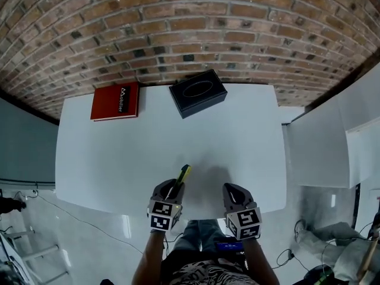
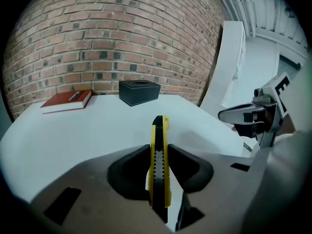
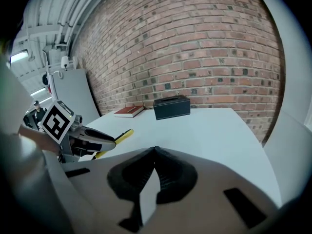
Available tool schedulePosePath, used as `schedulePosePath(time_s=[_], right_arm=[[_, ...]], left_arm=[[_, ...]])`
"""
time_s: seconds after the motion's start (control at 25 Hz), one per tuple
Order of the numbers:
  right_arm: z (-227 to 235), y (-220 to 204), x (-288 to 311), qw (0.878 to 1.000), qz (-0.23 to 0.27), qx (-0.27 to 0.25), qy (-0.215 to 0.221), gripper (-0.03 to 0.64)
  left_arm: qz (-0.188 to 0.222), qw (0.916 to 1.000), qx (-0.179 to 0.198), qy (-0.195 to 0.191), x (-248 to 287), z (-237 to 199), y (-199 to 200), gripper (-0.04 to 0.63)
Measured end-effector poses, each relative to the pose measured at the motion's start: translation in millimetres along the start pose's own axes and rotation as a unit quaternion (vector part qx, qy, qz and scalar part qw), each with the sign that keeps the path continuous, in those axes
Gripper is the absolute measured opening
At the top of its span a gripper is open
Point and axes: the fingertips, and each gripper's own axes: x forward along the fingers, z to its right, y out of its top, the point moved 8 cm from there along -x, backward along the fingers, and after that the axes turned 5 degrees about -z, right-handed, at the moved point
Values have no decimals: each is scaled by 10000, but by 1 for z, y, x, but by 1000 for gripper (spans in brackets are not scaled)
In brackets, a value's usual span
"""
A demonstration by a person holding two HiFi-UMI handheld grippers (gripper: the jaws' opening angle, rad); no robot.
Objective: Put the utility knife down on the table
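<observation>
A yellow and black utility knife (image 2: 159, 160) is clamped between the jaws of my left gripper (image 2: 158, 152), its tip pointing out over the white table (image 1: 119, 159). In the head view the knife (image 1: 180, 179) sticks forward from the left gripper (image 1: 169, 192) above the table's near edge. The right gripper view shows the knife (image 3: 114, 139) held above the table at the left. My right gripper (image 1: 235, 193) hovers beside it at the near edge, and its jaws (image 3: 154, 152) are pressed together with nothing between them.
A red book (image 1: 116, 101) lies at the table's far left. A black box (image 1: 198, 92) stands at the far middle. A brick wall (image 1: 190, 28) runs behind the table. A white cabinet (image 1: 332, 141) stands to the right.
</observation>
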Motion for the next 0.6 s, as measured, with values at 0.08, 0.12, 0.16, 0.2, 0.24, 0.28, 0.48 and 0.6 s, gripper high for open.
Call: schedulePosePath(time_s=[0.08,0.12,0.16,0.2,0.24,0.28,0.48,0.6], right_arm=[[2,-4,3,10000,-68,25,33,0],[3,-5,3,9999,-106,27,39,0],[4,-5,5,9999,-127,24,36,0],[5,-5,7,9999,-138,21,30,0],[6,-4,9,9999,-152,22,28,0],[7,-4,12,9998,-175,27,32,0],[13,-11,20,9995,-279,109,96,0],[14,-14,23,9993,-318,131,148,0]], left_arm=[[-109,9999,42,-23,7,2,-4,119],[-164,9998,53,-49,10,3,-5,120],[-215,9997,59,-77,13,3,-7,120],[-260,9996,70,-100,17,2,-8,120],[-303,9994,89,-112,20,1,-9,119],[-345,9993,110,-116,23,0,-10,120],[-520,9985,160,-82,34,0,-17,120],[-615,9978,250,-53,40,1,-20,120]])
